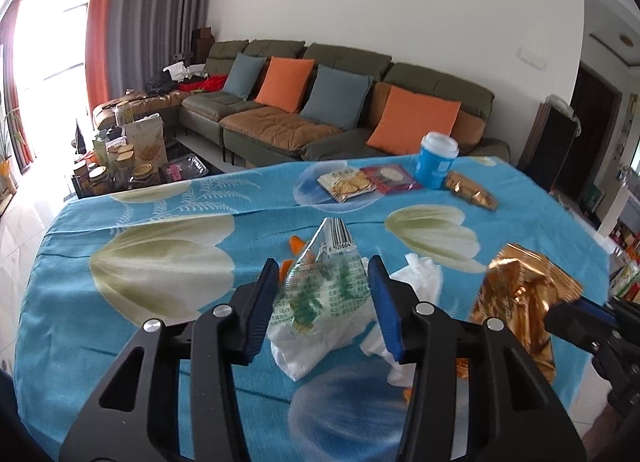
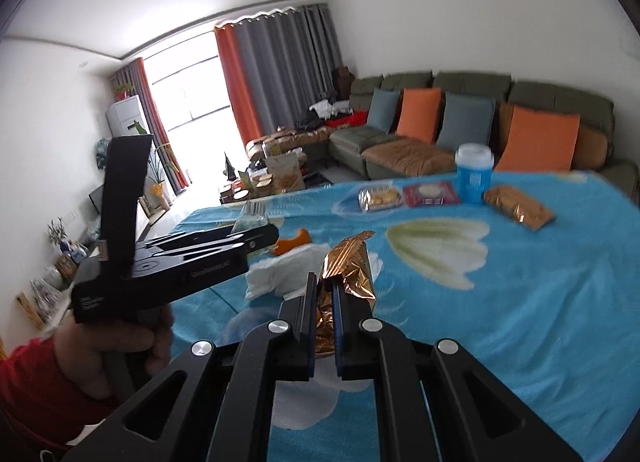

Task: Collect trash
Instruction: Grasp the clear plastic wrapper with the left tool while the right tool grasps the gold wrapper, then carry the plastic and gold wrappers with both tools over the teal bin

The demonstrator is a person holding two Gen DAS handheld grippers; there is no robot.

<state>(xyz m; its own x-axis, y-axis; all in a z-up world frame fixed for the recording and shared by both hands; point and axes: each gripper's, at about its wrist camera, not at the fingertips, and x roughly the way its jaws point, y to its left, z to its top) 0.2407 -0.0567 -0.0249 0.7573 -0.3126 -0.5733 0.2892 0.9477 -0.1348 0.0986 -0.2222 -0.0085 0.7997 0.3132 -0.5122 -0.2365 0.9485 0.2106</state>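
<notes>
My left gripper (image 1: 324,266) holds a clear plastic wrapper with green print and a barcode (image 1: 328,282) between its blue pads, above crumpled white tissue (image 1: 420,278) on the blue flowered tablecloth (image 1: 160,230). My right gripper (image 2: 325,282) is shut on a crumpled gold foil wrapper (image 2: 348,266), lifted just above the cloth; it also shows in the left wrist view (image 1: 520,294). Orange peel pieces (image 2: 294,243) lie by the tissue (image 2: 280,274). The left gripper shows at the left of the right wrist view (image 2: 256,236).
At the table's far side stand a blue cup with a white lid (image 1: 436,162), a cracker pack (image 1: 346,182), a red-edged pack (image 1: 390,178) and a gold snack pack (image 1: 472,190). A sofa with cushions (image 1: 320,110) and a cluttered low table (image 1: 132,158) lie beyond.
</notes>
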